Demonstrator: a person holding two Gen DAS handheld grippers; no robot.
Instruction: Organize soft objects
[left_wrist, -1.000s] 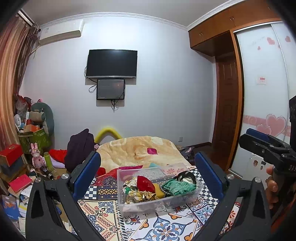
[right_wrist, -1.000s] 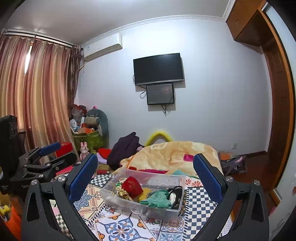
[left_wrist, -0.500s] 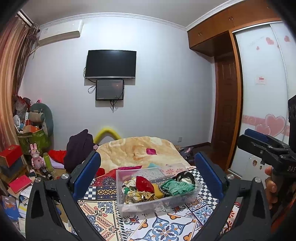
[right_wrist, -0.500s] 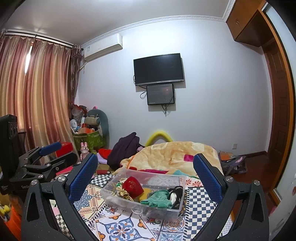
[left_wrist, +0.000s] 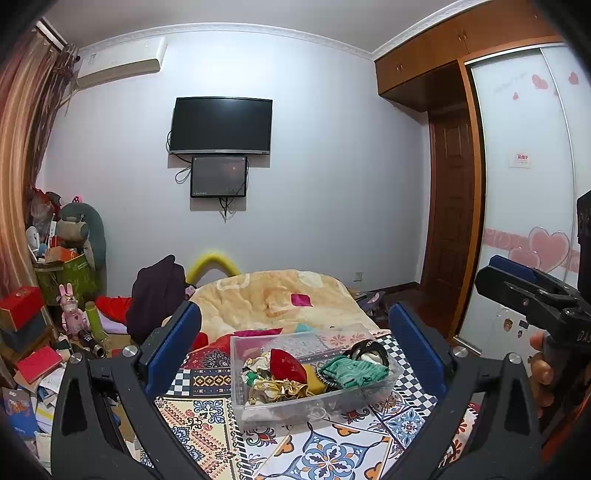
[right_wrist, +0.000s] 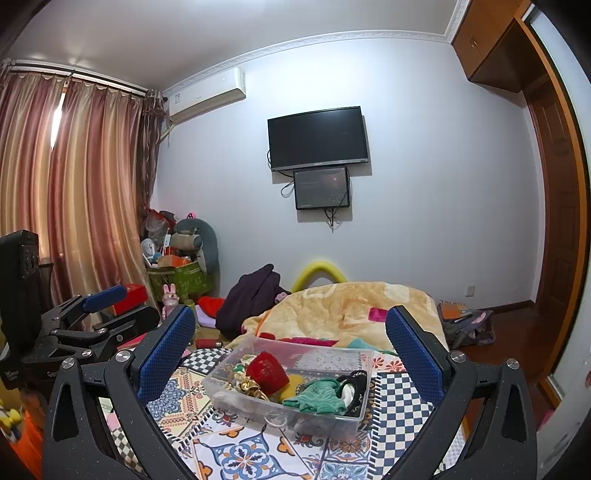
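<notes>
A clear plastic bin (left_wrist: 391, 373) (right_wrist: 364, 400) sits on a patterned bedspread (left_wrist: 325, 450) (right_wrist: 243, 454). It holds soft items: a red piece (left_wrist: 286, 363) (right_wrist: 266, 372), a green cloth (left_wrist: 351, 371) (right_wrist: 319, 397), a gold piece (left_wrist: 277, 389), a black-and-white piece (right_wrist: 352, 386). My left gripper (left_wrist: 295, 343) is open and empty, held back from the bin. My right gripper (right_wrist: 290, 343) is open and empty, also short of the bin. Each gripper shows at the edge of the other's view: the right one (left_wrist: 517, 284), the left one (right_wrist: 99, 310).
A beige blanket (left_wrist: 280, 295) (right_wrist: 354, 306) with a pink item (left_wrist: 301, 300) lies beyond the bin. A dark garment (left_wrist: 157, 291) is heaped at its left. Boxes and toys clutter the left floor (left_wrist: 44, 332). A wardrobe (left_wrist: 524, 184) stands on the right.
Both views have drifted very slightly; the grippers stay open and nothing in the bin has moved.
</notes>
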